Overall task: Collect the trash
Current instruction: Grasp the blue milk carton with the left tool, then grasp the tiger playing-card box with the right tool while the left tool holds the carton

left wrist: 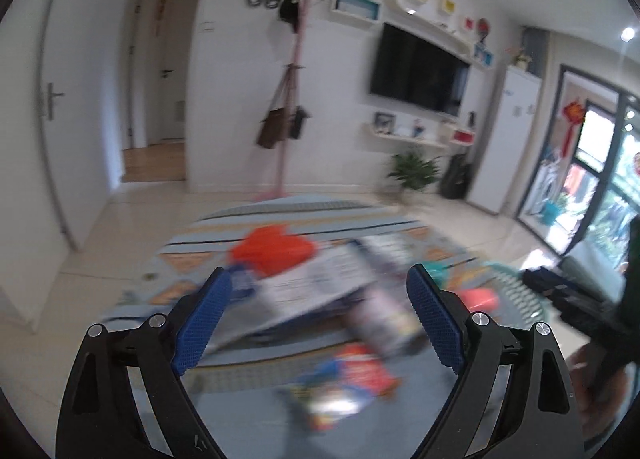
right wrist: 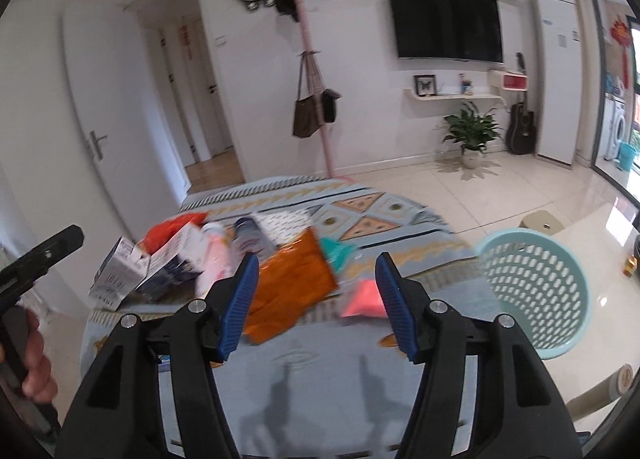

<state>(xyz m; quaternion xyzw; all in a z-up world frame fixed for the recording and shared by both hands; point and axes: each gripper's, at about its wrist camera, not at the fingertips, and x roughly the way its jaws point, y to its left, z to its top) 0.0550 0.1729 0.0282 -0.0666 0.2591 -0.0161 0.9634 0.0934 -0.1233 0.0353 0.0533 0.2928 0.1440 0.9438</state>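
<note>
1. Basket [right wrist: 532,291]: pale teal plastic, perforated, smooth.
2. Rug [right wrist: 372,215]: woven cloth, matt.
3. Floor [right wrist: 520,195]: glossy tiles.
4. Orange wrapper [right wrist: 292,291]: shiny, crinkled foil.
5. Carton [right wrist: 120,279]: matt printed cardboard.
6. Pads [right wrist: 240,307]: blue ribbed rubber.

Trash [right wrist: 289,286] on patterned tablecloth [right wrist: 384,211]

Roughly counting the trash on the patterned cloth: one orange foil wrapper [right wrist: 290,285] dead center, one pink packet [right wrist: 362,299] at 3 o'clock of it, one teal scrap [right wrist: 334,253] at 1, one red bag [right wrist: 168,233] way out at 10. Two white cartons [right wrist: 120,277] at 9, one pink bottle [right wrist: 216,255], one dark can [right wrist: 250,237]. One teal basket [right wrist: 532,283] at 3. Too blurry for more.
</note>
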